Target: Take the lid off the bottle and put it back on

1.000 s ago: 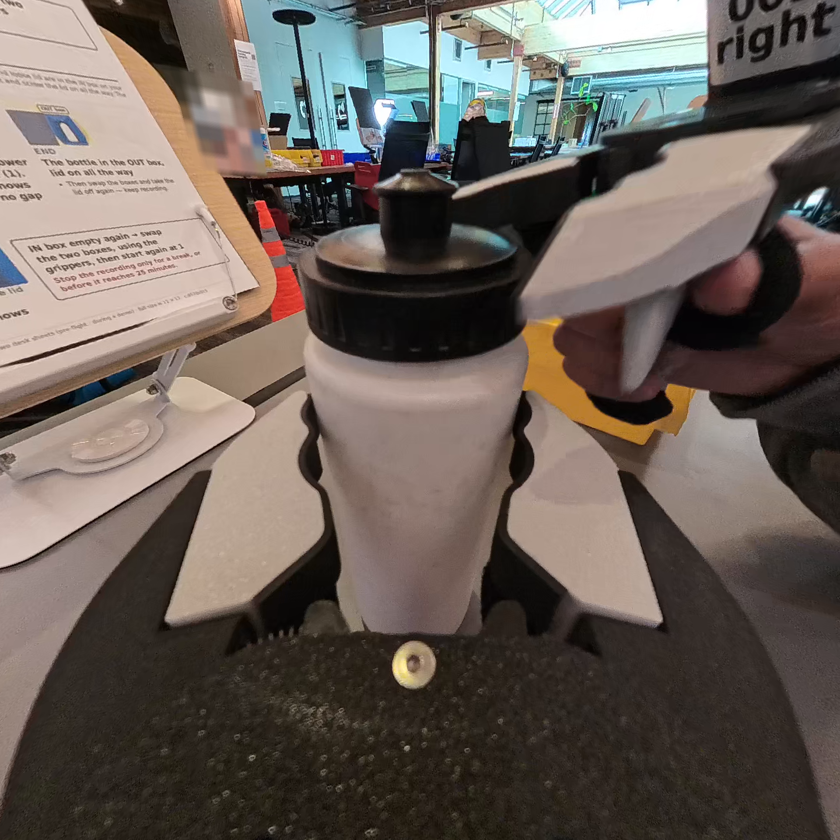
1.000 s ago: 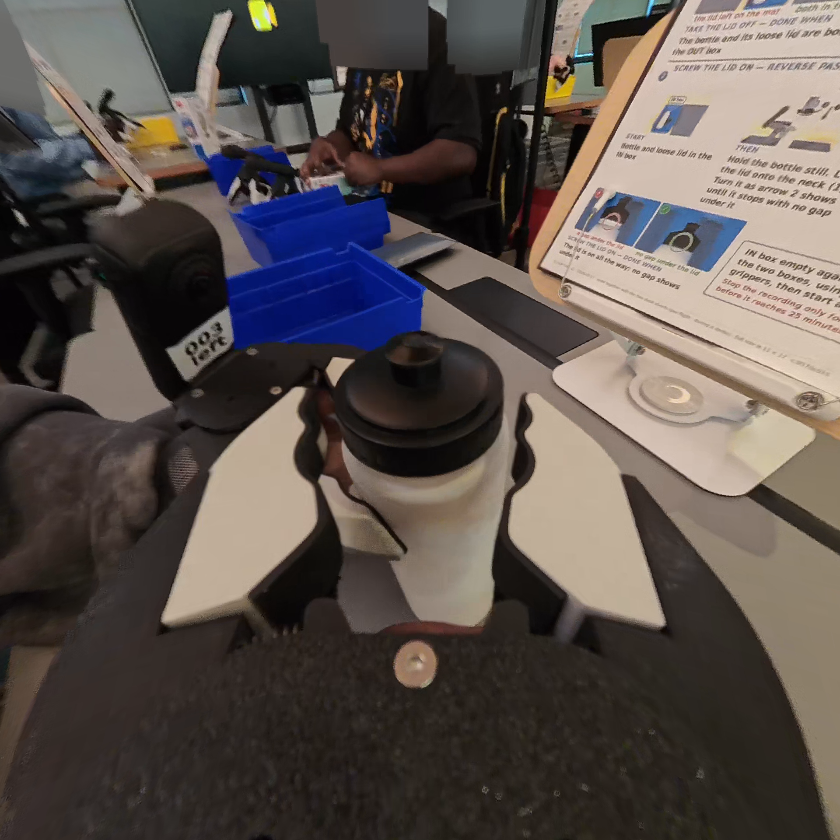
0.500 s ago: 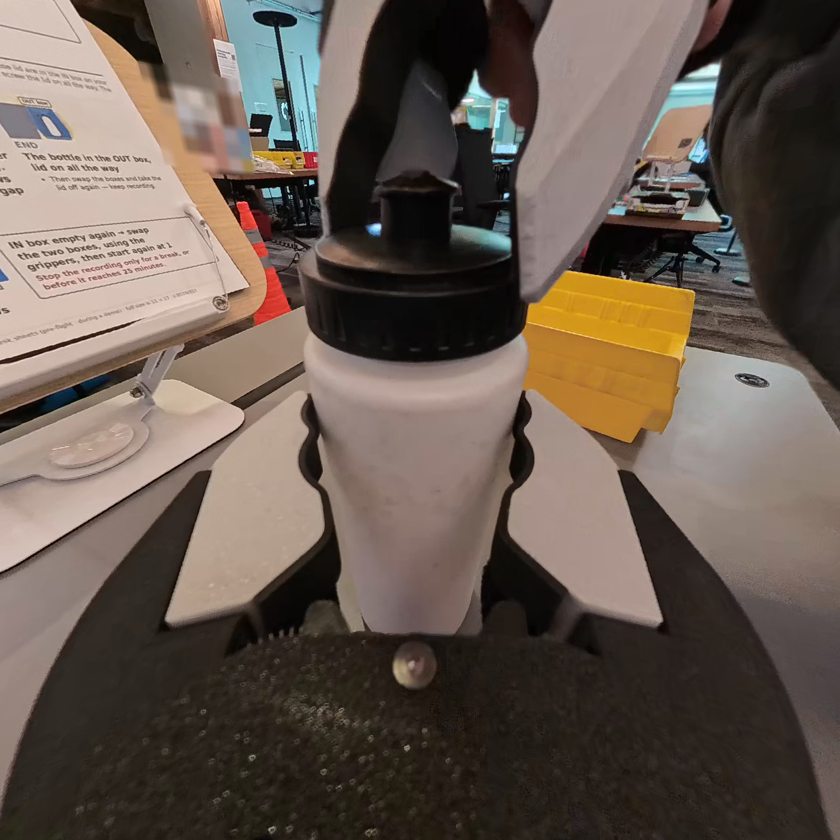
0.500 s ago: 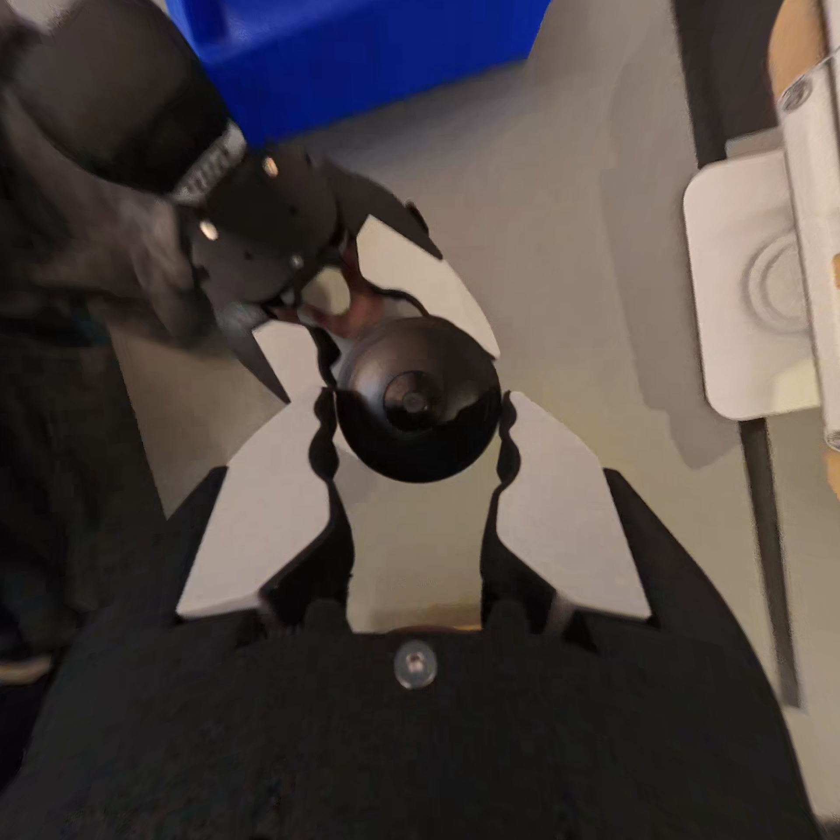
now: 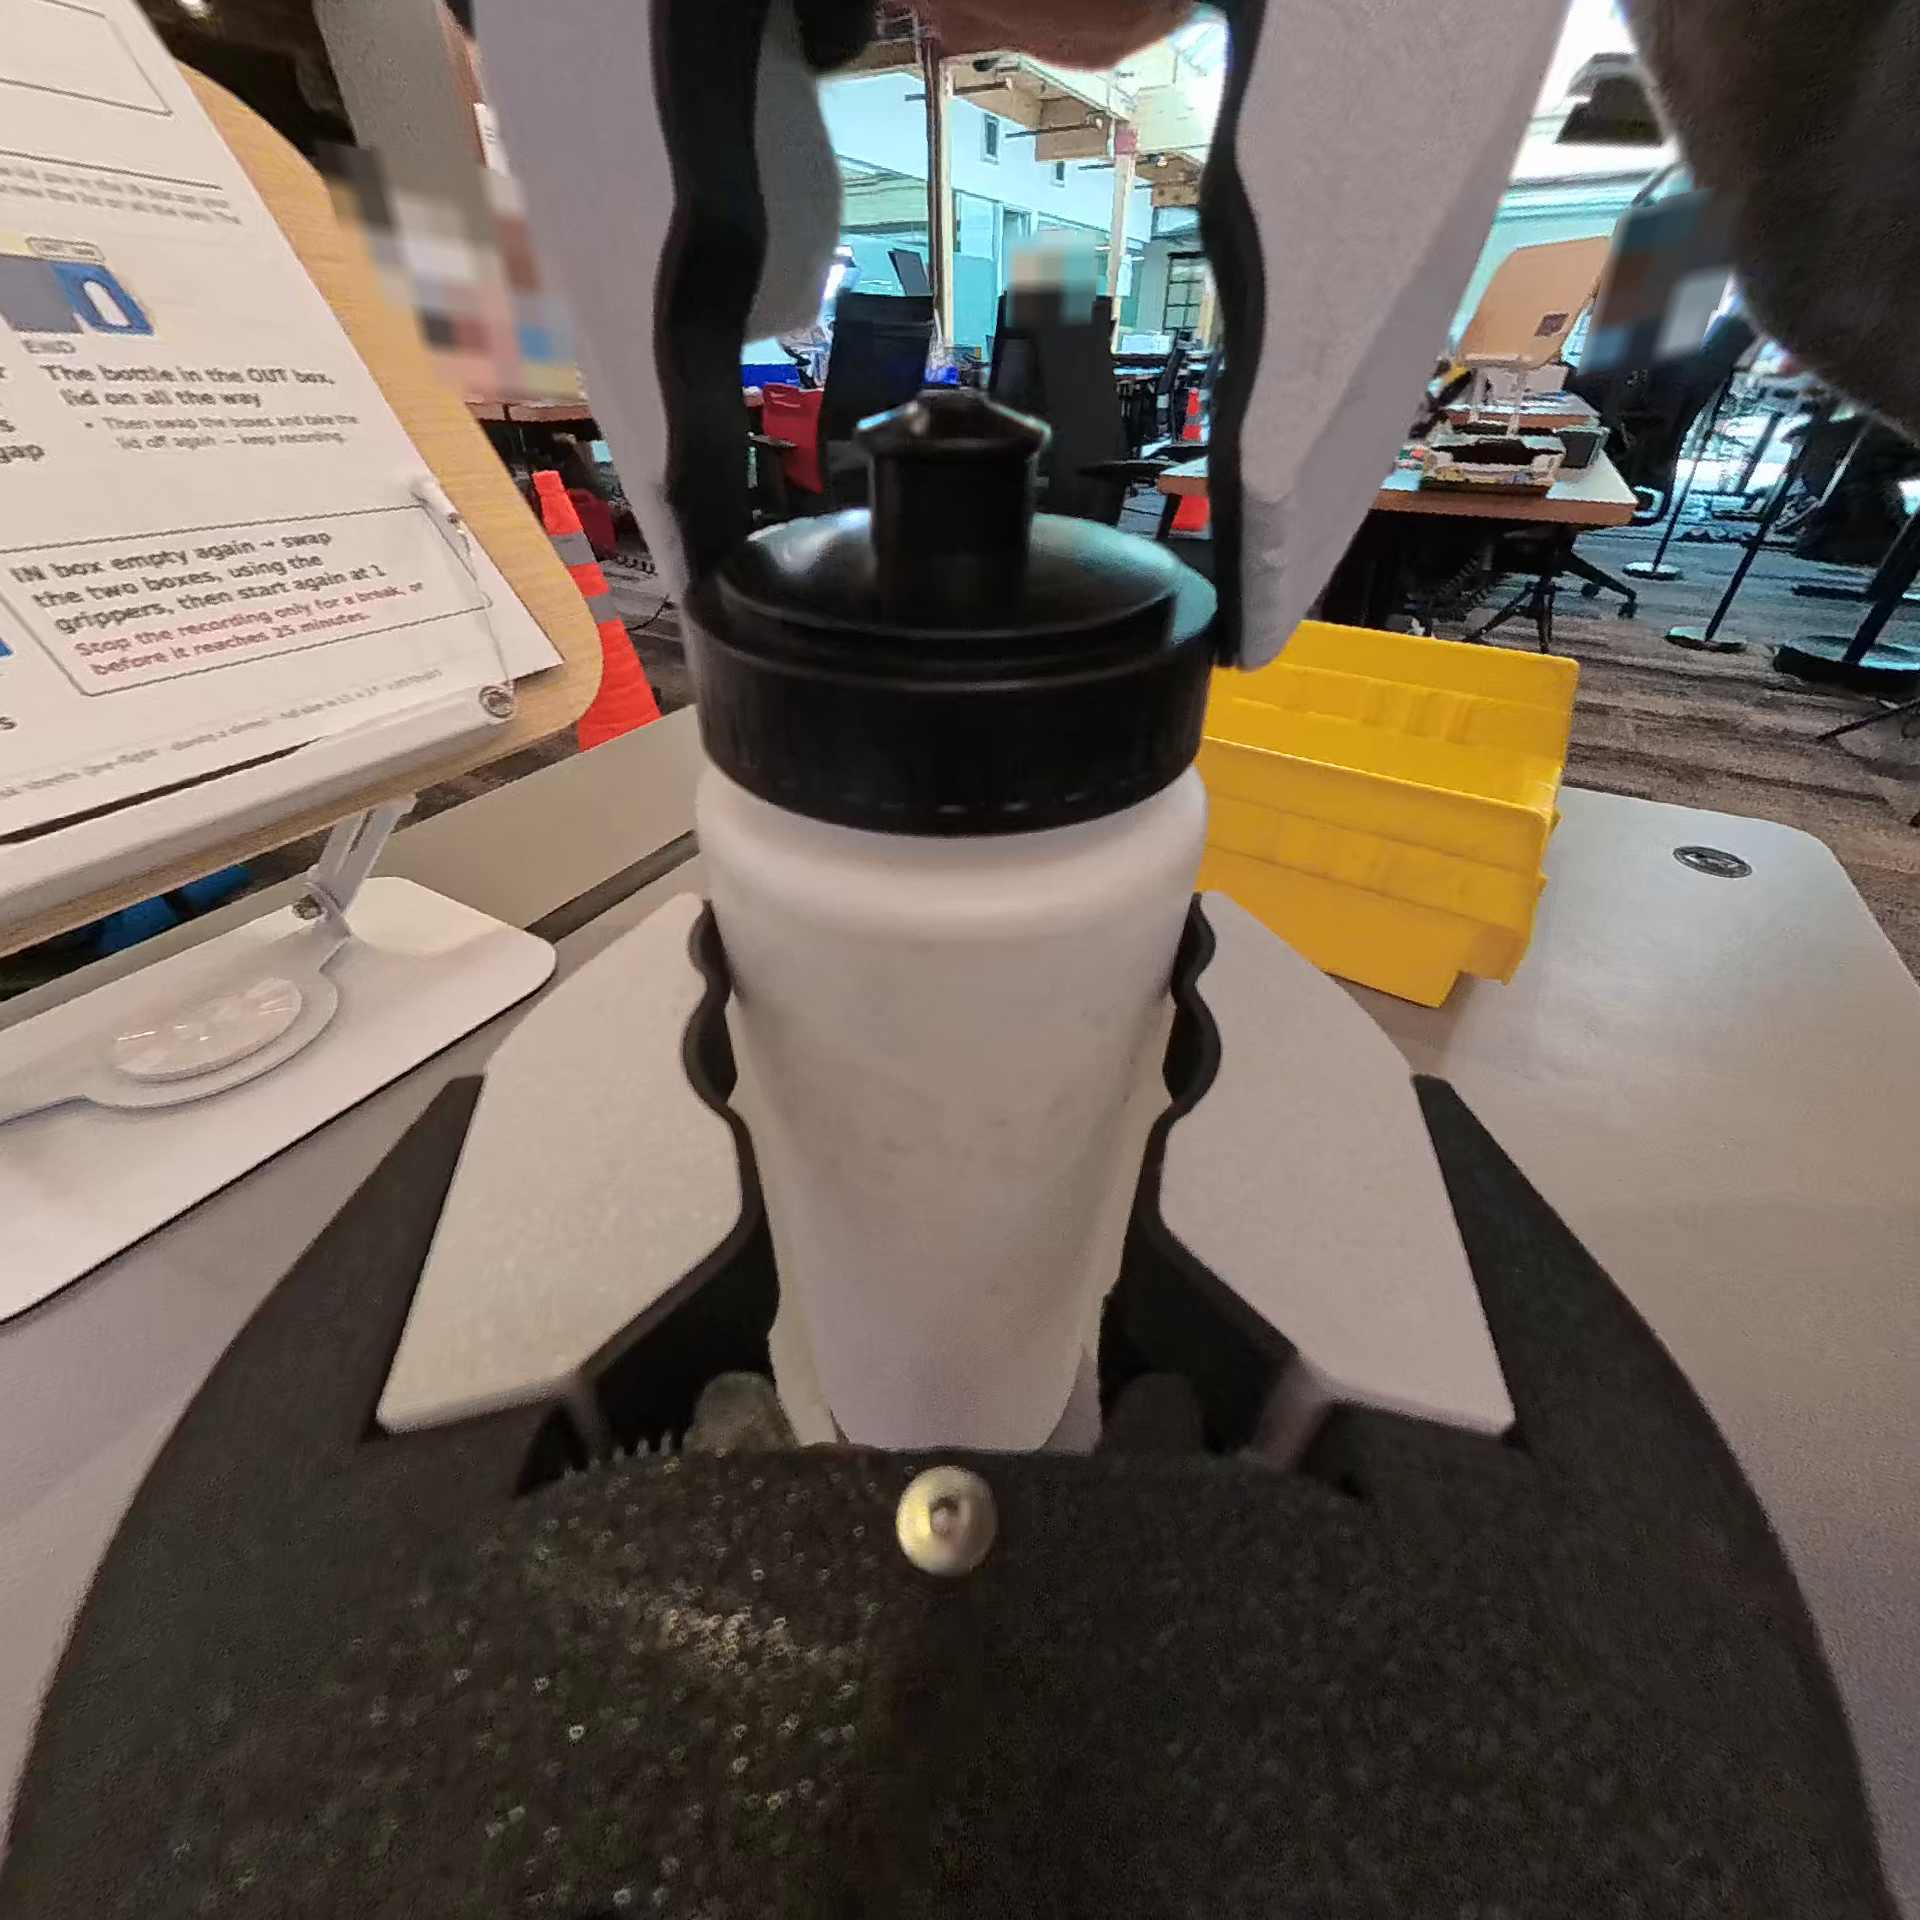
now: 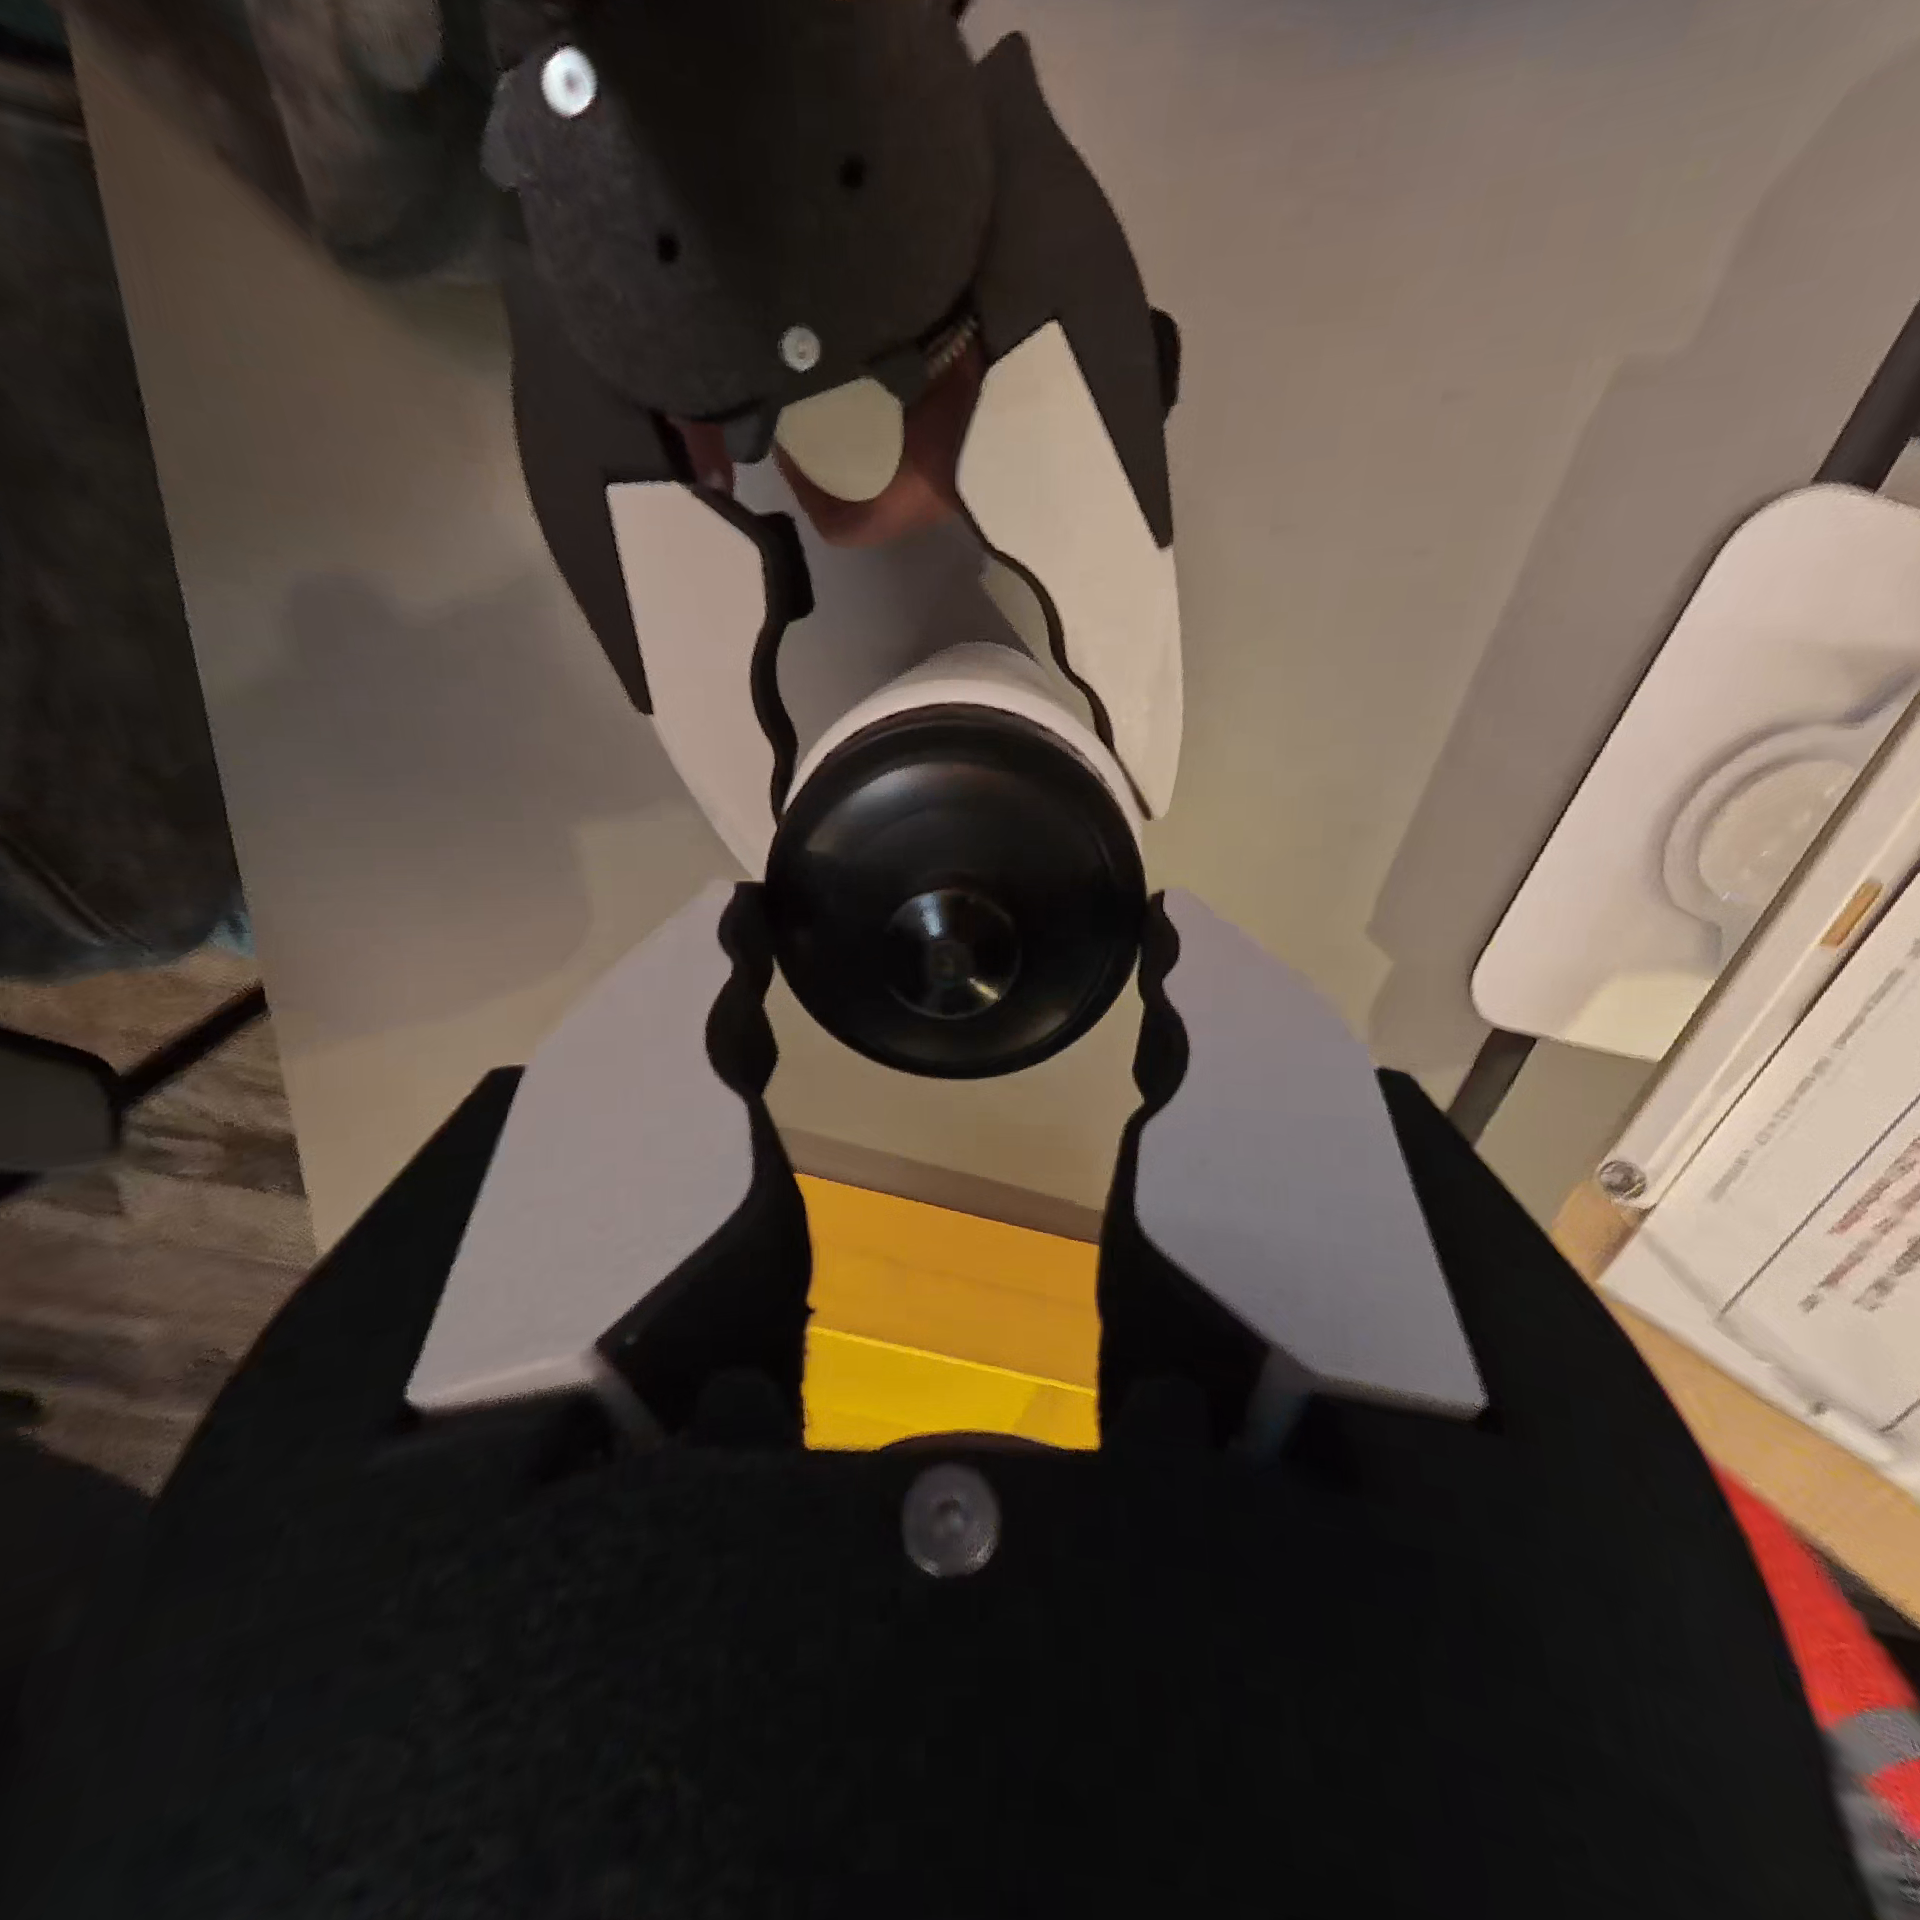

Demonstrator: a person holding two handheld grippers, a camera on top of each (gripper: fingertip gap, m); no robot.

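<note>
Nearest in the left wrist view, the left gripper (image 5: 948,1039) is clamped on the white body of the sports bottle (image 5: 940,1122), one finger pressed against each side, holding it upright above the grey bench (image 5: 1683,1060). Directly above that grip sits the black screw lid (image 5: 951,717) with its pull spout, seated on the neck with no gap visible beneath its ribbed skirt. Over the lid, the right gripper (image 5: 951,623) reaches down from above, its white fingers straddling the lid; the dark inner pads lie at the lid's upper edge on both sides. In the right wrist view, looking down on the lid (image 6: 956,940), the right gripper (image 6: 951,935) has a fingertip at each flank of the lid, touching or very nearly so, and I cannot tell whether it is truly pinching. Beyond the lid there, the left gripper (image 6: 940,665) is seen holding the bottle body (image 6: 966,665). Judging from this, the task is at its very start: the bottle is secured and the lid is lined up for a grip, but unscrewing, lifting off and screwing back on all remain. Farther beyond the grippers stand a stack of yellow bins (image 5: 1382,810) to the right and an instruction sheet on a stand (image 5: 208,520) to the left.
</note>
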